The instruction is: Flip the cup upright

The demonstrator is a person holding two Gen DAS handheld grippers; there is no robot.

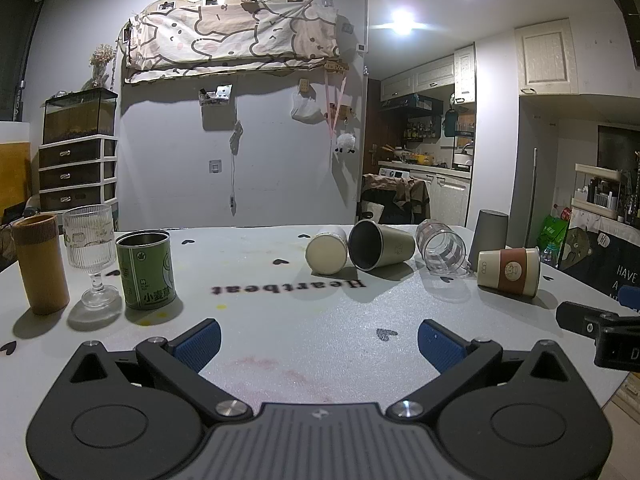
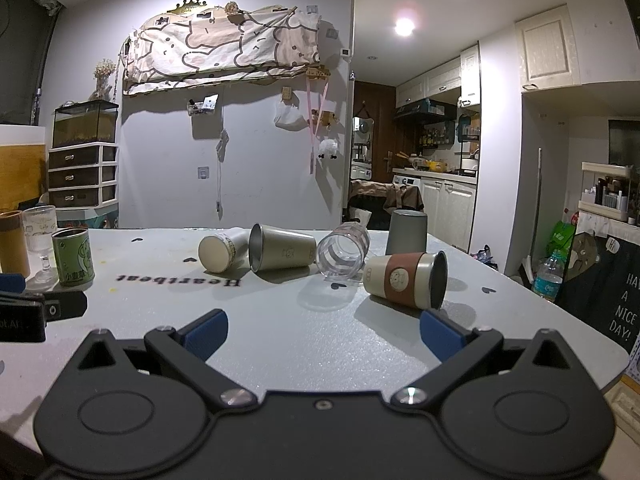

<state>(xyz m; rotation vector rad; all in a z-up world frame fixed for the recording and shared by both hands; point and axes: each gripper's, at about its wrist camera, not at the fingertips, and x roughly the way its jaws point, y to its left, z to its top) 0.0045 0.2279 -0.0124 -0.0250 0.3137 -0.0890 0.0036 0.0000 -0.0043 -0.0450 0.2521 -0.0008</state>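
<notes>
Left tongs (image 1: 319, 340): spread wide, empty, above the counter (image 1: 280, 312).
Right tongs (image 2: 323, 334): spread wide, empty.
Sleeved cup (image 2: 404, 278): on its side, just ahead-right of right tongs.

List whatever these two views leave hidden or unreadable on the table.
- Grey cup, both views: stands mouth down, so its inside is hidden; in the left wrist view the clear glass partly covers it.
- White cup: only its base faces both cameras; its mouth is hidden.
- Green tin: small label print too fine to read.
- Brown tumbler: cut off by the right wrist view's left edge.
</notes>
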